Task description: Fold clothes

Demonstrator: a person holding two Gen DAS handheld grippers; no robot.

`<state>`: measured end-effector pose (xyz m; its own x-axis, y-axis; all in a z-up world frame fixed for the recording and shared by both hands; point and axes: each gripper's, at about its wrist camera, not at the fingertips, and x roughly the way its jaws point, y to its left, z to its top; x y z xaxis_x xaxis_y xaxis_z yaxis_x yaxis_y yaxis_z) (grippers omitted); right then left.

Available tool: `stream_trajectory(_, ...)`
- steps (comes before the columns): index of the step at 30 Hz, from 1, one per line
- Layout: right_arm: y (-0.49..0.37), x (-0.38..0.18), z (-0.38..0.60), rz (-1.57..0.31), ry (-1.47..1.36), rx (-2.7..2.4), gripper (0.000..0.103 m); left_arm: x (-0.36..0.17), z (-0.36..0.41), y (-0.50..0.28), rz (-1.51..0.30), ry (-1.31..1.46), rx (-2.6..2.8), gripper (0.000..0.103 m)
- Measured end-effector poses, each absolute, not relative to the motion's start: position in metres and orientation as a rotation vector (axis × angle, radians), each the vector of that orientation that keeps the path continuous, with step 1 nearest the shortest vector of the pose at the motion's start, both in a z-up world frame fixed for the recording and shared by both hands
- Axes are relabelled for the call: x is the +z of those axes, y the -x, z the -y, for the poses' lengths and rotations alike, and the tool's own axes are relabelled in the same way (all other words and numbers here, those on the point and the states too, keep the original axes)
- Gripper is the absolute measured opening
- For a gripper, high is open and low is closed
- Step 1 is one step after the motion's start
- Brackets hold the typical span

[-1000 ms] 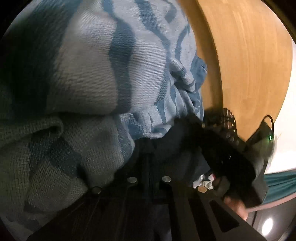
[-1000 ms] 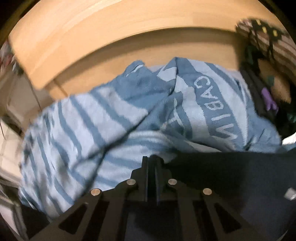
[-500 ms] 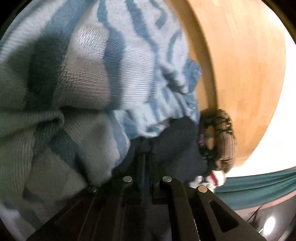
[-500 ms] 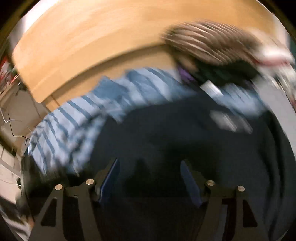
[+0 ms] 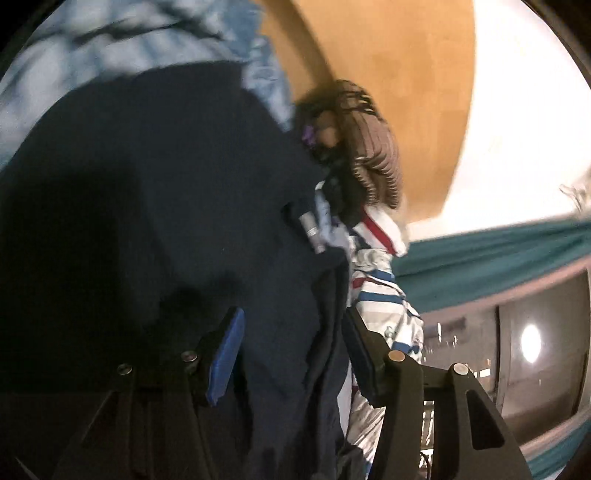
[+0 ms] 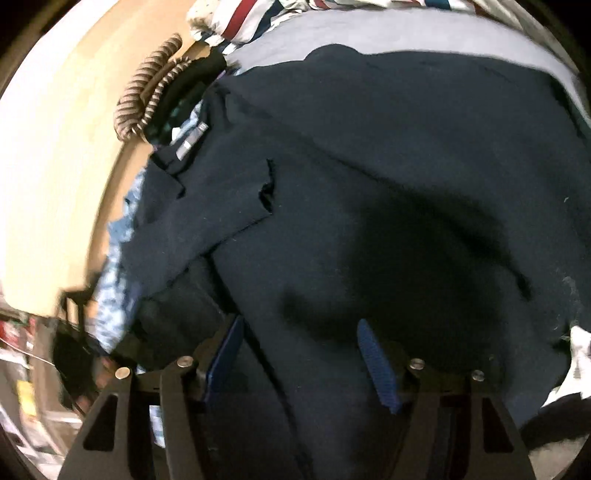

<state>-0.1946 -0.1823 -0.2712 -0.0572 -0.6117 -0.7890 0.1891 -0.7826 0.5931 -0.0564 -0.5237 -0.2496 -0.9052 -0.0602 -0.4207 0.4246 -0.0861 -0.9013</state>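
A dark navy garment (image 5: 147,184) fills most of the left wrist view, and the same garment (image 6: 369,166) fills the right wrist view. My left gripper (image 5: 293,354) has its jaws opening; a fold of the navy cloth hangs loose between its blue pads (image 5: 225,354). My right gripper (image 6: 301,356) stands wide over the navy cloth and its jaws are closing slightly, the pads (image 6: 376,362) pressing on nothing. A light blue striped garment (image 5: 110,48) lies beyond the navy one and shows again at its left edge (image 6: 114,258).
A brown ribbed knit piece (image 5: 373,147) (image 6: 147,85) and a white garment with red and blue stripes (image 5: 380,295) (image 6: 243,22) lie beside the pile. Everything rests on a wooden table (image 5: 388,55) (image 6: 74,129). Teal fabric (image 5: 480,258) hangs past the table's edge.
Both grippers were shut on cloth and now stand open. Both views have swung off the blue striped garment onto the navy one; the right one swept far sideways and rolled.
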Motion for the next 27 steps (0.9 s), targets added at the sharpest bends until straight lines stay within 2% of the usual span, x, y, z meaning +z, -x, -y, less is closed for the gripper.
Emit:
stream_trajectory(3, 0.212, -0.275, 0.207, 0.465, -1.649, -1.879, 0.066, -0.257, 0.52, 0.036, -1.935, -0.396, -1.991, 0.056)
stream_trajectory(4, 0.222, -0.277, 0.216, 0.477, -1.647, -1.881, 0.065, -0.258, 0.52, 0.018, -1.924, -0.386, -1.989, 0.056)
stream_trajectory(6, 0.246, -0.286, 0.236, 0.547, -1.676, -1.878, 0.056, -0.253, 0.524, 0.003, -1.883, -0.361, -1.993, 0.056)
stream_trajectory(9, 0.269, -0.299, 0.259, 0.647, -1.71, -1.895, 0.054, -0.25, 0.534, -0.013, -1.868, -0.326, -1.988, 0.056)
stream_trajectory(12, 0.28, -0.309, 0.28, 0.585, -1.763, -1.92, 0.052, -0.252, 0.549, -0.011, -1.89, -0.293, -1.963, 0.056)
stream_trajectory(13, 0.282, -0.311, 0.285, 0.564, -1.778, -1.933, 0.041, -0.253, 0.552, -0.009, -1.9, -0.287, -1.955, 0.056)
stream_trajectory(14, 0.282, -0.309, 0.286, 0.563, -1.767, -1.946, 0.015, -0.253, 0.554, -0.01, -1.918, -0.276, -1.943, 0.056)
stream_trajectory(17, 0.276, -0.289, 0.293, 0.532, -1.682, -1.992, 0.014, -0.251, 0.556, -0.026, -1.95, -0.197, -1.901, 0.056)
stream_trajectory(20, 0.261, -0.245, 0.318, 0.425, -1.51, -1.989, 0.014, -0.244, 0.56, -0.043, -1.94, -0.108, -1.866, 0.056)
stream_trajectory(24, 0.235, -0.193, 0.38, 0.309, -1.342, -1.899, 0.014, -0.238, 0.567, -0.073, -1.936, 0.024, -1.802, 0.056)
stream_trajectory(27, 0.208, -0.178, 0.446, 0.182, -1.302, -1.805, 0.014, -0.237, 0.576, -0.091, -1.931, 0.09, -1.756, 0.056)
